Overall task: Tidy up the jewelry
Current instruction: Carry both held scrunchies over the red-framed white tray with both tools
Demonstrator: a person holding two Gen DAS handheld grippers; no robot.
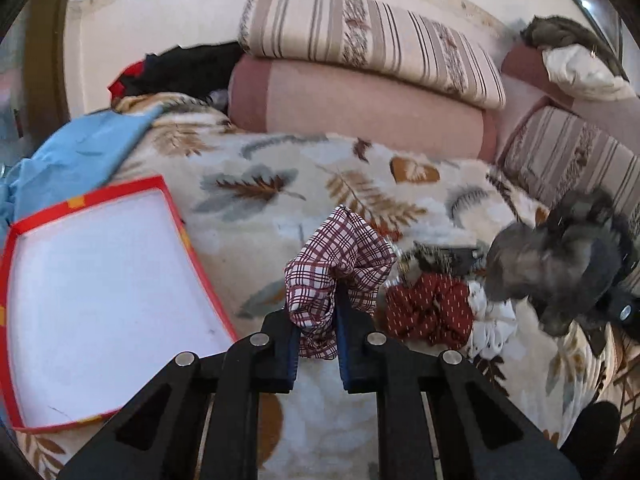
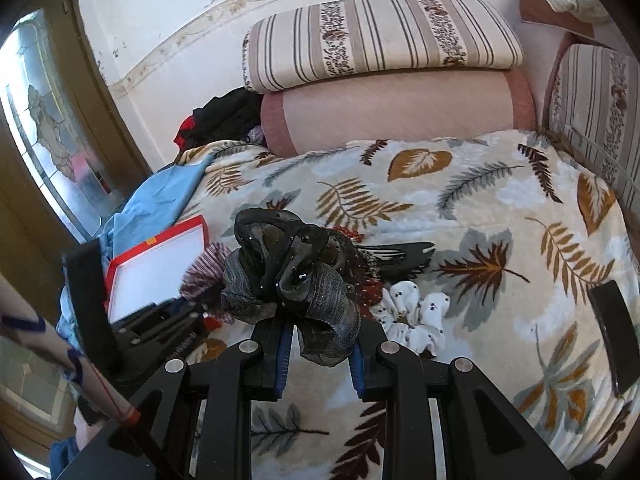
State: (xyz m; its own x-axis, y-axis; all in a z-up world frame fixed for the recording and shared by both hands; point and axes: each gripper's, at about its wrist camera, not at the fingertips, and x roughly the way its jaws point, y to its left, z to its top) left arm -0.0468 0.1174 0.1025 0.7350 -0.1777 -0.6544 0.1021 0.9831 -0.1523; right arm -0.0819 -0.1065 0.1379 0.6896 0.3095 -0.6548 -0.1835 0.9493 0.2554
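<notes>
Red card edged the shallow white-lined box [image 1: 100, 300] we saw at the far left, lying empty on the leaf-print blanket [image 1: 280, 168], beside a blue cloth [image 1: 80, 156]. Next to it, our left tool [image 1: 316, 320] was pinched narrow on the checked scrunchie [image 1: 340, 256], a thin fold of fabric caught between the pads and the rest bunched above them. We judged that hold slight: a quick swing toward the box could let the cloth slip out short of the rim.

Further right on the bed lay the dark red scrunchie [image 1: 430, 310], the white dotted scrunchie [image 2: 416, 316] and a black hair claw [image 2: 400, 258], crowded together and touching. Our right tool [image 2: 320, 332] was clamped on the dark gauzy scrunchie [image 2: 288, 272], held above that pile. Its loose loops hung wide, so we thought they might snag the claw's teeth or drag a neighbour along. Both tools sat near each other, and we reckoned they could collide on the way to the box.
</notes>
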